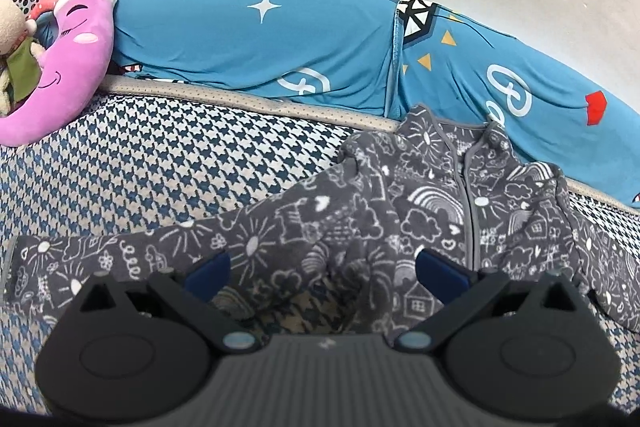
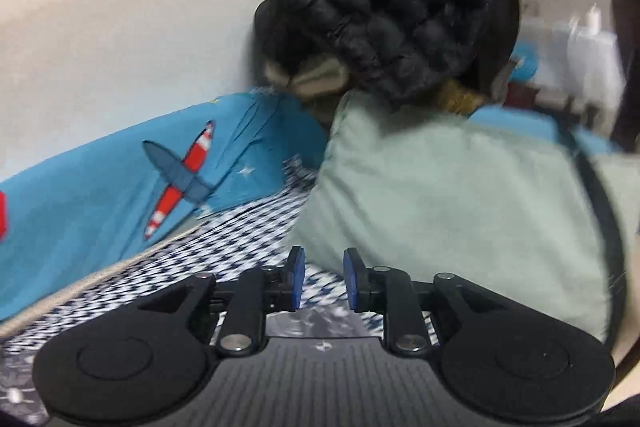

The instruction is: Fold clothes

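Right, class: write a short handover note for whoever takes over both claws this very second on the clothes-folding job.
Left claw: open wide, holding nothing, poised just above the grey printed jacket.
Right claw: open with a narrow gap, empty, pointing at the pale green pillow with a black puffer jacket on top; that view is motion-blurred.
The grey jacket lies front up and zipped on the houndstooth bed cover, one sleeve stretched out sideways.
Done: jacket laid out. Left: every fold; sleeves in first is probably best.
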A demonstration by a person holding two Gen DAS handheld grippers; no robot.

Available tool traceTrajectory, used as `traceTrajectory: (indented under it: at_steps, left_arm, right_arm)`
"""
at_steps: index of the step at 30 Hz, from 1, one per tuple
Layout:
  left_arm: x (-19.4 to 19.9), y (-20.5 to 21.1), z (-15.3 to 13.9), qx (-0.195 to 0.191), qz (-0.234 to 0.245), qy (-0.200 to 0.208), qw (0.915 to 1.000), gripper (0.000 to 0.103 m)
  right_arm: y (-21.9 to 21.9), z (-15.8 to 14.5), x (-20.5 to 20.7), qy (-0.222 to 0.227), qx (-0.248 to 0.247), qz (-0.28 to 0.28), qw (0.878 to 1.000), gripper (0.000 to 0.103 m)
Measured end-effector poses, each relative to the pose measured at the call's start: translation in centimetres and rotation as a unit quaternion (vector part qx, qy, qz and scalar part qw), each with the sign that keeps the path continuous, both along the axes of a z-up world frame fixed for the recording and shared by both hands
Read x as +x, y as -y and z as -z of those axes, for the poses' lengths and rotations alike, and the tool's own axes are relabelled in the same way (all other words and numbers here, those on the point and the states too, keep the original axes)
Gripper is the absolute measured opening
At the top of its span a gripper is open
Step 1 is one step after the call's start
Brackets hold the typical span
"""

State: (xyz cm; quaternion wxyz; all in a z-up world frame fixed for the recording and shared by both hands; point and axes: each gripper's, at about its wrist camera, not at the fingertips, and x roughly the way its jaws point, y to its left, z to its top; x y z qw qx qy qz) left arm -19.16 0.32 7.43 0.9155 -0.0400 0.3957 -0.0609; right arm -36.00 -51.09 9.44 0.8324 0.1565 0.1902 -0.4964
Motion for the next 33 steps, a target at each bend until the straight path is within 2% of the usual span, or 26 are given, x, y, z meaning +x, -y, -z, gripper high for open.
traceTrajectory:
  at_steps: [2, 8, 15, 24, 27, 28, 30, 32, 33]
  left_arm:
    - [-0.1, -0.2, 0.1, 0.003, 0.0, 0.0, 1.0, 0.103]
    - [0.0, -0.5, 0.5, 0.007, 0.0, -0.003, 1.0, 0.103]
    - [0.0, -0.2, 0.6, 0.008, 0.006, -0.005, 0.9999, 0.103]
    - [0.2, 0.6, 1.1, 0.011, 0.011, -0.012, 0.9998, 0.103]
    - [0.3, 1.0, 1.4, 0.013, 0.014, -0.016, 0.9997, 0.103]
    - [0.3, 1.1, 1.5, 0.015, 0.015, -0.017, 0.9996, 0.103]
    - [0.4, 1.4, 1.6, 0.017, 0.016, -0.018, 0.9996, 0.103]
    - [0.4, 1.5, 1.7, 0.019, 0.018, -0.018, 0.9995, 0.103]
    - [0.4, 1.6, 1.7, 0.019, 0.018, -0.018, 0.9995, 0.103]
  right_arm:
    - [0.6, 0.7, 0.0, -0.004, 0.022, -0.019, 1.0, 0.029]
    - [1.7, 3.5, 0.5, -0.037, 0.054, -0.068, 0.996, 0.034]
    - [4.6, 5.9, -1.1, -0.008, 0.109, -0.065, 0.992, 0.047]
    - [6.3, 8.0, -0.6, -0.013, 0.13, -0.06, 0.99, 0.051]
    - [5.9, 8.3, 0.4, -0.032, 0.112, -0.064, 0.991, 0.051]
    - [5.7, 8.4, 0.8, -0.037, 0.106, -0.068, 0.991, 0.05]
    - [5.4, 8.5, 1.5, -0.044, 0.098, -0.078, 0.991, 0.038]
    - [5.0, 8.6, 2.2, -0.052, 0.089, -0.087, 0.991, 0.017]
    - [4.9, 8.5, 2.5, -0.057, 0.085, -0.089, 0.991, 0.014]
